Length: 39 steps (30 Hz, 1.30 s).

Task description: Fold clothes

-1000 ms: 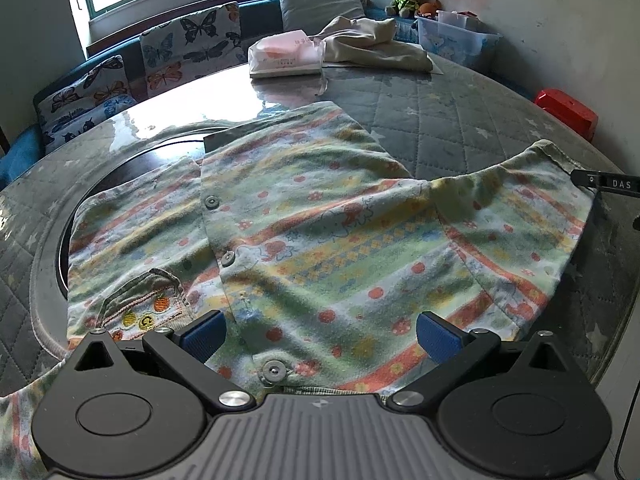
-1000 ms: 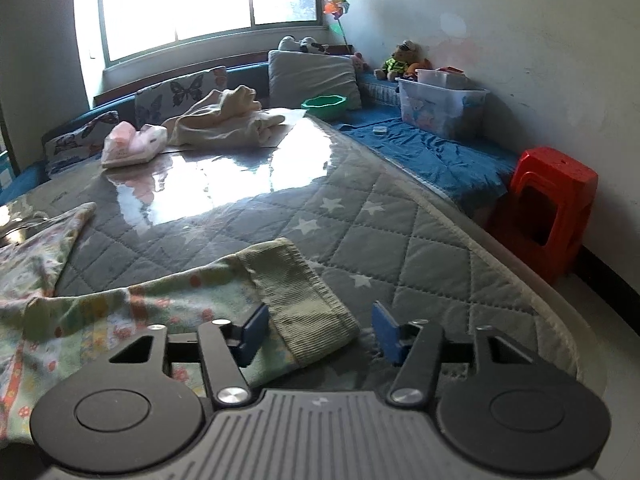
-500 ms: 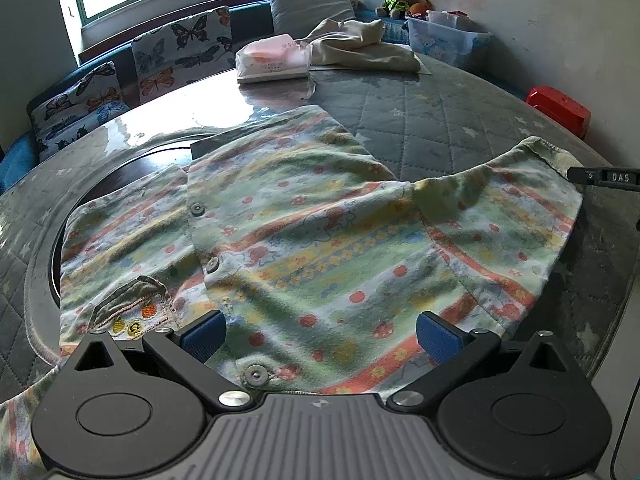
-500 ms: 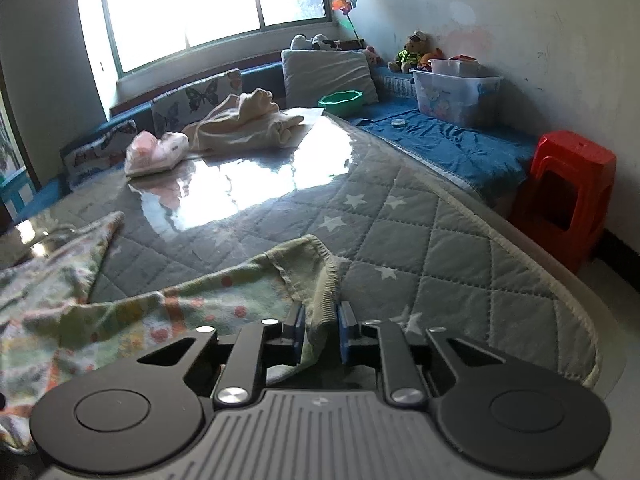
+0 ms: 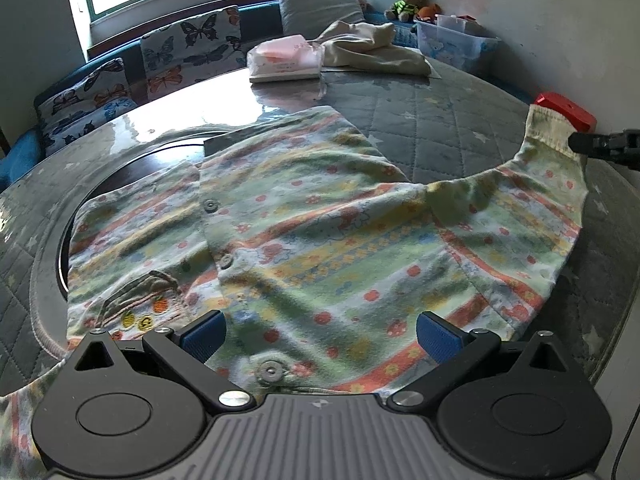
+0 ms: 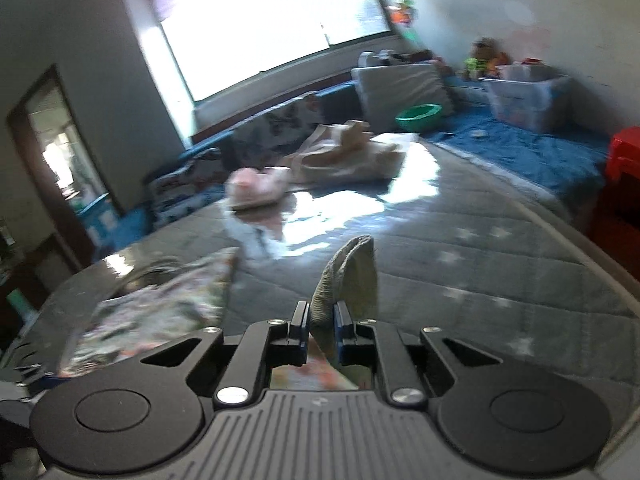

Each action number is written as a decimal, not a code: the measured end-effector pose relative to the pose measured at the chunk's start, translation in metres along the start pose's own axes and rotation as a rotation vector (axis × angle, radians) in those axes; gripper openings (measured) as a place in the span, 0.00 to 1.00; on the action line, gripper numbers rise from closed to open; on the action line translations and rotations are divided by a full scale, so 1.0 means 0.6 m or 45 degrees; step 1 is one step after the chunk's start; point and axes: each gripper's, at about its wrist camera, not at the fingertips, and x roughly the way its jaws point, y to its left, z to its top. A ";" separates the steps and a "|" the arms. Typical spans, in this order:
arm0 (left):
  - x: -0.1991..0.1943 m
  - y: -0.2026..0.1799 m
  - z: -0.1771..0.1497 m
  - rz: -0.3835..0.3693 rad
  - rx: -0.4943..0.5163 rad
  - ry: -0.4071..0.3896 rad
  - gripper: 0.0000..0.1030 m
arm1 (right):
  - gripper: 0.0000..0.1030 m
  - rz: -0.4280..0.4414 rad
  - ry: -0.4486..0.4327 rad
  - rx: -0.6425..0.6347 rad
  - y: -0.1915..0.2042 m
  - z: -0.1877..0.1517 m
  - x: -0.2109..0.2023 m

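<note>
A striped, flower-print child's shirt (image 5: 304,240) with buttons lies spread on the round quilted table (image 5: 460,120). My left gripper (image 5: 320,336) is open and hovers over the shirt's near hem, touching nothing. My right gripper (image 6: 322,320) is shut on the ribbed cuff (image 6: 352,276) of the shirt's sleeve and holds it lifted off the table. In the left wrist view the raised cuff (image 5: 548,128) shows at the far right, pinched by the right gripper's tip (image 5: 576,146). The right wrist view is motion-blurred.
A pink packet (image 5: 286,58) and a beige garment (image 5: 372,48) lie at the table's far side. A red stool (image 5: 566,110) stands beyond the right edge. A bench with butterfly cushions (image 5: 188,48), a clear storage box (image 5: 456,46) and a green bowl (image 6: 418,116) line the back.
My right gripper closed on the sleeve cuff and lifted it up off the table, swinging leftward. The left gripper stayed open over the hem.
</note>
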 end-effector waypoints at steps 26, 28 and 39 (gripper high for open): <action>-0.075 0.193 -0.057 0.157 -0.338 -0.122 1.00 | 0.10 0.597 0.155 -0.359 0.335 0.009 0.066; -0.081 0.208 -0.064 0.178 -0.364 -0.129 1.00 | 0.10 0.635 0.182 -0.380 0.360 -0.002 0.075; -0.094 0.258 -0.089 0.238 -0.464 -0.136 1.00 | 0.16 0.761 0.324 -0.475 0.445 -0.063 0.111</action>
